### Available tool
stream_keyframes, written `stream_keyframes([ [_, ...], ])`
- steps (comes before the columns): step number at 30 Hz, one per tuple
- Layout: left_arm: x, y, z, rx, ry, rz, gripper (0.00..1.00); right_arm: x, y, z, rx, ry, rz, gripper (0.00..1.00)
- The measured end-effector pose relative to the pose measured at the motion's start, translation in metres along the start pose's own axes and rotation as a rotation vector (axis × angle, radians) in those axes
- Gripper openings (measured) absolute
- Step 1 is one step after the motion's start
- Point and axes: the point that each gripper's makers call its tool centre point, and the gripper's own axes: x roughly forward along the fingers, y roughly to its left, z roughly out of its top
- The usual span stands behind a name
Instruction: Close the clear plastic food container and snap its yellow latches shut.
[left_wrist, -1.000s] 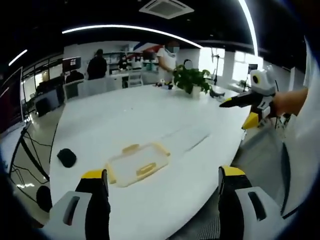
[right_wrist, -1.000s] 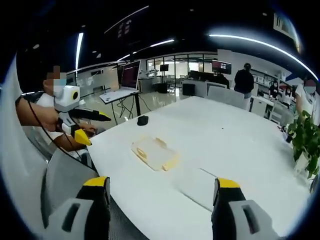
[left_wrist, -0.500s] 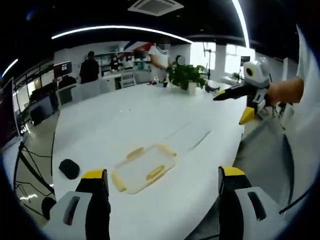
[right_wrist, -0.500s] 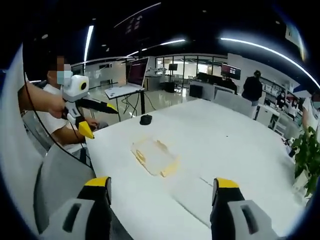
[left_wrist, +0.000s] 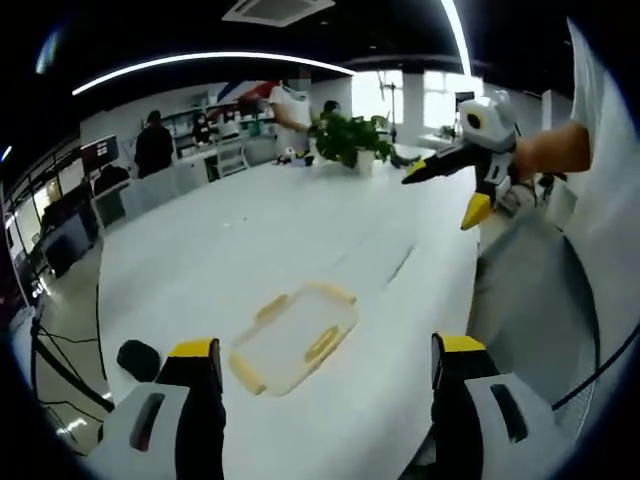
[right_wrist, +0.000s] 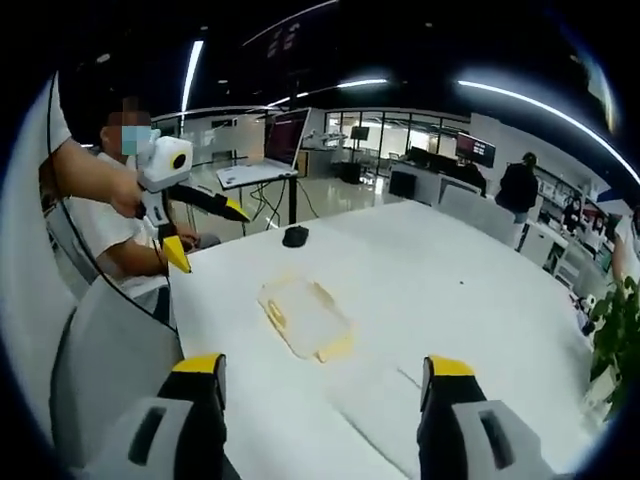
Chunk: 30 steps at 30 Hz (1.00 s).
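The clear plastic container (left_wrist: 295, 338) with yellow latches along its edges lies flat on the white table (left_wrist: 250, 240). It sits just beyond my left gripper (left_wrist: 325, 348), which is open and holds nothing. My right gripper (left_wrist: 440, 195) hangs in the air at the upper right of the left gripper view, held by a hand, its yellow-tipped jaws apart. In the right gripper view the container (right_wrist: 305, 318) lies ahead of my open right gripper (right_wrist: 322, 365). The left gripper (right_wrist: 210, 240) hovers open off the table's edge at the upper left. Neither gripper touches the container.
A black mouse-like object (left_wrist: 138, 357) lies near the table edge, beside the container. A potted plant (left_wrist: 345, 140) stands at the far end. Grey chair backs (right_wrist: 110, 350) stand close to the table's edge. People stand and sit at desks in the background.
Both views have shifted with the hands. The container looks slightly larger and nearer in the left gripper view. It has not moved on the table, and both grippers stay open.
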Motion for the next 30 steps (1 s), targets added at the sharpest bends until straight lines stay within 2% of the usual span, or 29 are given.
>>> stream_keyframes([
  [3, 0.002, 0.008, -0.004, 0.010, 0.011, -0.002, 0.83, 0.004, -0.001, 0.000, -0.003, 0.001, 0.005, 0.79],
  [10, 0.007, 0.020, -0.016, 0.099, 0.059, -0.044, 0.81, 0.016, -0.004, -0.003, -0.035, 0.023, 0.020, 0.78],
  [12, 0.008, 0.024, -0.017, 0.132, 0.070, -0.052, 0.79, 0.020, -0.004, -0.003, -0.083, 0.032, 0.024, 0.78],
  [25, 0.023, 0.040, -0.025, 0.182, 0.111, -0.110, 0.77, 0.043, -0.004, 0.000, -0.189, 0.061, 0.082, 0.74],
  [27, 0.026, 0.044, -0.028, 0.197, 0.122, -0.112, 0.76, 0.046, -0.005, 0.000, -0.232, 0.073, 0.087, 0.74],
  [30, 0.028, 0.047, -0.027, 0.220, 0.126, -0.118, 0.72, 0.051, -0.007, 0.001, -0.244, 0.075, 0.100, 0.73],
])
